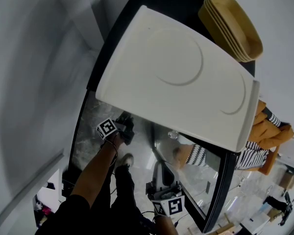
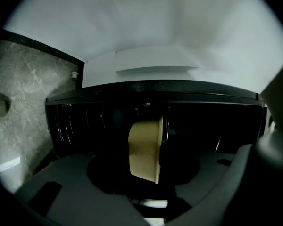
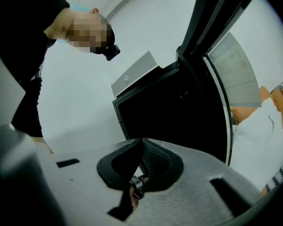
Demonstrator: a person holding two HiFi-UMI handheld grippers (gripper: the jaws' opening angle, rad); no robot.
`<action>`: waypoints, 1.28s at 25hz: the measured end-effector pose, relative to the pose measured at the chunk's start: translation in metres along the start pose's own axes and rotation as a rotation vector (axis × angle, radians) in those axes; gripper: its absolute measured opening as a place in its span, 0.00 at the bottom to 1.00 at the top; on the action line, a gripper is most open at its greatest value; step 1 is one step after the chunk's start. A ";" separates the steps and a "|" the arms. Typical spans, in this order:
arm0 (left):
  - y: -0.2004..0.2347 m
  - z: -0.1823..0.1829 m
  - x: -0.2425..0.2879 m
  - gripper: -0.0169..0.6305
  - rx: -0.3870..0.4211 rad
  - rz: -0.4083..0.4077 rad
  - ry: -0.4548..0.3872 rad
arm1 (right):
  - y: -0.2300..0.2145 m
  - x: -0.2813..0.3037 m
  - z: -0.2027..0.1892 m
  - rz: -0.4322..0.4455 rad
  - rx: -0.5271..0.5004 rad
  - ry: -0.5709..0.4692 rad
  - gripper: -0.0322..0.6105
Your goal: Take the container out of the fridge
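Head view: black fridge (image 1: pixel 137 6) seen from above, with a white tray (image 1: pixel 176 77) and a stack of tan bowls (image 1: pixel 232 26) on top and the glass door (image 1: pixel 196 180) swung open. My left gripper (image 1: pixel 126 126) reaches in at the opening under the tray edge. My right gripper (image 1: pixel 160 169) hangs back by the door. The container doesn't show here, the tray hides it. Left gripper view: left gripper (image 2: pixel 153 149) is clamped on the tan container (image 2: pixel 142 149), pads on its wall. The container is turned on edge, rim to the right, against the dark fridge (image 2: pixel 203 112) interior. I can't tell if it touches a shelf. Right gripper view: right gripper (image 3: pixel 142 161) has its pads pressed together with nothing between them. The open fridge (image 3: pixel 170 107) is ahead and the door (image 3: pixel 217 102) is off to the right, not touched. Step, as I judge it: grasp made, pull-out not yet done. The next move calls for drawing the left gripper straight back out of the opening, keeping the pinch firm and the container clear of the frame and door, then the counter.
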State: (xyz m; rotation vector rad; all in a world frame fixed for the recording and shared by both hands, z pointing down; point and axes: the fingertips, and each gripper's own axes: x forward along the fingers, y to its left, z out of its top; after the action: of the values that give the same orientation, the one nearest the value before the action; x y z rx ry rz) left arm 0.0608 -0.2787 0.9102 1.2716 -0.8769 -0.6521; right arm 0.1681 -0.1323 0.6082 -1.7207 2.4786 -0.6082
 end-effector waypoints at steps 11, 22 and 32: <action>-0.001 -0.005 -0.020 0.31 0.025 0.004 0.008 | 0.000 -0.013 0.006 -0.011 0.014 -0.014 0.05; 0.005 -0.017 -0.050 0.30 0.006 0.038 0.008 | 0.008 -0.032 0.013 -0.022 0.017 -0.029 0.05; 0.000 -0.026 -0.085 0.30 -0.009 0.054 -0.011 | 0.009 -0.051 0.013 -0.076 0.029 -0.003 0.05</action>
State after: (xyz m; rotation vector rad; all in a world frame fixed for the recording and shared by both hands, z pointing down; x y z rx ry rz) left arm 0.0372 -0.1946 0.8924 1.2330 -0.9130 -0.6206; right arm 0.1823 -0.0870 0.5846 -1.8110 2.3991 -0.6439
